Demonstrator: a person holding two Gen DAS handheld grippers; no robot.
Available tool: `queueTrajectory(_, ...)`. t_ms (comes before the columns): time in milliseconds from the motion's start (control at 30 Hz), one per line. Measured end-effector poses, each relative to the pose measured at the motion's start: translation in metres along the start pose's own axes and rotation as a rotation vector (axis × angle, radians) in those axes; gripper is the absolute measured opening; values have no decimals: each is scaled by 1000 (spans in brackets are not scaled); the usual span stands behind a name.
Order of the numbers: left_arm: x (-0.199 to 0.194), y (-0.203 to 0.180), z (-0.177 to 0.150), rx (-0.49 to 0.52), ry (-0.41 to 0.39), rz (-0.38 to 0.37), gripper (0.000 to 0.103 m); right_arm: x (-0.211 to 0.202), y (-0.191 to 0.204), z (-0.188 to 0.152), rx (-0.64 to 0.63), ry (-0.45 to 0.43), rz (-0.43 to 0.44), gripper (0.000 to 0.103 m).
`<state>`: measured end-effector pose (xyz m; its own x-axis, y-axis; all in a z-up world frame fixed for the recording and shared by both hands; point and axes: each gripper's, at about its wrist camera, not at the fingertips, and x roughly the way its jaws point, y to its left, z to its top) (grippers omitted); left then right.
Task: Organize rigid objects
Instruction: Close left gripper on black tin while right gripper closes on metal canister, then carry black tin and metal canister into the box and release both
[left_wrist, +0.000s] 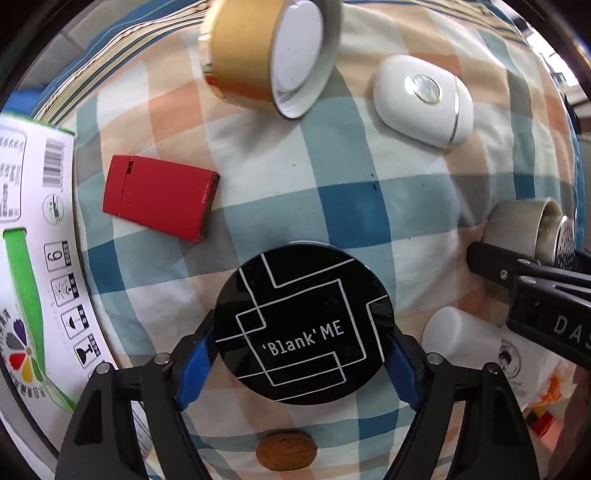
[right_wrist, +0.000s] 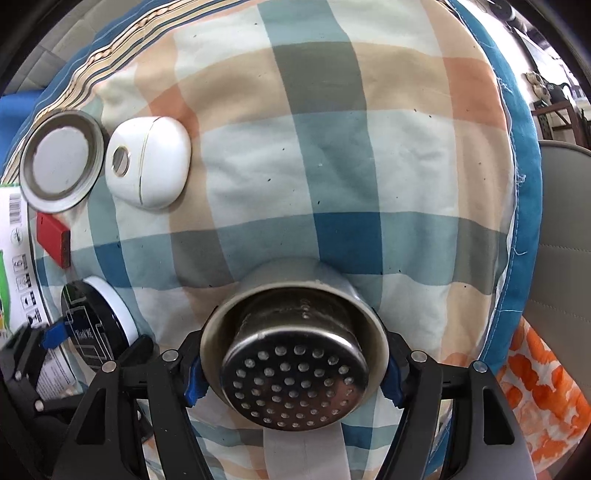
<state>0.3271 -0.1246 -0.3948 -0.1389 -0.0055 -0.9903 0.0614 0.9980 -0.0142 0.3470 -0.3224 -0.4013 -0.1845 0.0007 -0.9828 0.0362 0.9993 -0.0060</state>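
Surface: a checked cloth (left_wrist: 369, 206) in blue, peach, grey and white covers a soft, pillow-like cushion; all the things lie on it.
Surroundings: a gold-sided tin (left_wrist: 266, 55) lies on its side at the far edge, its white end facing the camera; just beside it lies a white oval case (left_wrist: 421, 99) with a gilt seam and a round shiny button.
Left side: a red flat box (left_wrist: 162, 197) lies alone on the cloth; a white printed carton (left_wrist: 33, 258) with a green stripe and a barcode borders the cloth's left edge.
Near side: a brown nut-like thing (left_wrist: 286, 456) lies between the left claw's arms; a small white plastic bottle (left_wrist: 458, 332) lies beside the right claw's arm.
Left claw (left_wrist: 299, 362): its blue pads press the rim of the black round compact (left_wrist: 303, 321) from both sides.
Compact: glossy black disc, white line pattern, lettered 'Blank' ME, white underside seen from the right wrist view.
Right claw (right_wrist: 291, 373): pinches the metal strainer cup (right_wrist: 295, 354) across its rim, blue pads on either side.
Strainer cup: dull steel, lying on its side on the cloth, perforated round end towards the camera, well apart from the tin and case.
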Motion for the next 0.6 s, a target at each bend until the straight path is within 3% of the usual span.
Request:
queueTrajectory(200, -1, 0, -3, -26, -12, -4, 73, 6, 8, 18, 13, -2, -16, 73)
queueTrajectory(600, -24, -3, -24, 2, -68, -3, 73, -18, 8, 5, 8, -33, 7, 73)
